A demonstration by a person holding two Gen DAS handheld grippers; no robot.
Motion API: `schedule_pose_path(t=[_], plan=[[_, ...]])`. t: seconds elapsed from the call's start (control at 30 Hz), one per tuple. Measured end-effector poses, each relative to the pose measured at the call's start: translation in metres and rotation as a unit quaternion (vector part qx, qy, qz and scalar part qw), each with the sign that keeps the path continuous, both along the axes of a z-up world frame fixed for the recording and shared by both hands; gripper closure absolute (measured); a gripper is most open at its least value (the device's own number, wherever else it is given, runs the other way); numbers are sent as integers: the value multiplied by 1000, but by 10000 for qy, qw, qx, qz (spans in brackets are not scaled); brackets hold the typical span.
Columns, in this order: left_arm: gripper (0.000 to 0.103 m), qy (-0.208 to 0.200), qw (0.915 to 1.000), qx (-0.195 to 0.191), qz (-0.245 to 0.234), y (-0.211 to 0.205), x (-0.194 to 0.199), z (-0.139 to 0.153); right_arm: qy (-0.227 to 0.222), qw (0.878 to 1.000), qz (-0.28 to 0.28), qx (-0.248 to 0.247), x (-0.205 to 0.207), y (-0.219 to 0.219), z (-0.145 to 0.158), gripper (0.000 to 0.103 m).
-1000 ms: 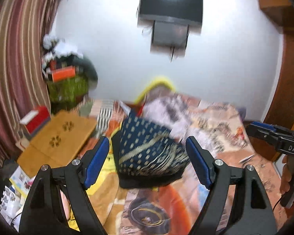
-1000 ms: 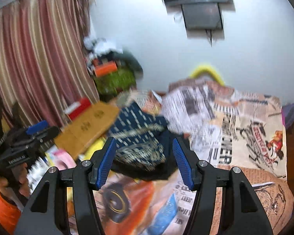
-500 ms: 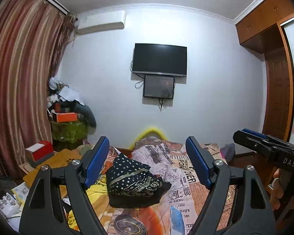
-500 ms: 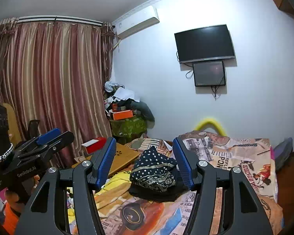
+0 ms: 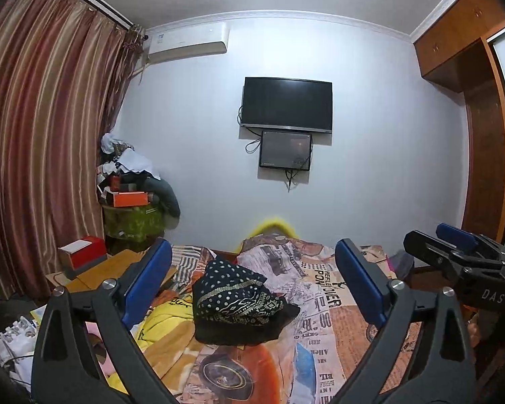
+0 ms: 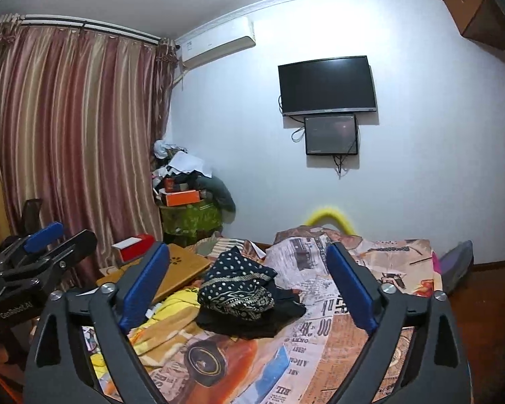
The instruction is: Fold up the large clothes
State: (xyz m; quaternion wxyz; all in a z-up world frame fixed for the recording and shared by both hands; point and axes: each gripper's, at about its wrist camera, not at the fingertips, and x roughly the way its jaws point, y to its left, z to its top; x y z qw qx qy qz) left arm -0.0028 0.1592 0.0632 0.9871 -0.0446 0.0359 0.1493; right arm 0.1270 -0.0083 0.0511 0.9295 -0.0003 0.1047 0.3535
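Left gripper [image 5: 252, 289] and right gripper [image 6: 249, 286] both wide, empty. Dotted navy garment [image 5: 234, 298] apparently a folded bundle on far bedspread [image 5: 326, 330]; yellow cloth [image 6: 165, 320] near-left unfolded.

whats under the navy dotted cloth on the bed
The navy dotted cloth lies on a black garment, itself on the printed bedsheet. Anything beneath the black garment's middle is covered.

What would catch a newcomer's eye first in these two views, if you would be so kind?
Most likely the dark dotted garment, bunched in a heap in the middle of the bed with its newspaper-print cover. Both claws, the left claw and the right claw, frame it, open and empty. Beyond, a black television hangs on the far wall, with striped curtains at the left.
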Motion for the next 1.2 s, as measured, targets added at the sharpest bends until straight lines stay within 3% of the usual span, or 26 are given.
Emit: schedule_pose_path(t=[1.2], plan=[[1,228,9989,-341,242,20,9,-25,231,9995,-39,-200,-6,-5,-7,7]])
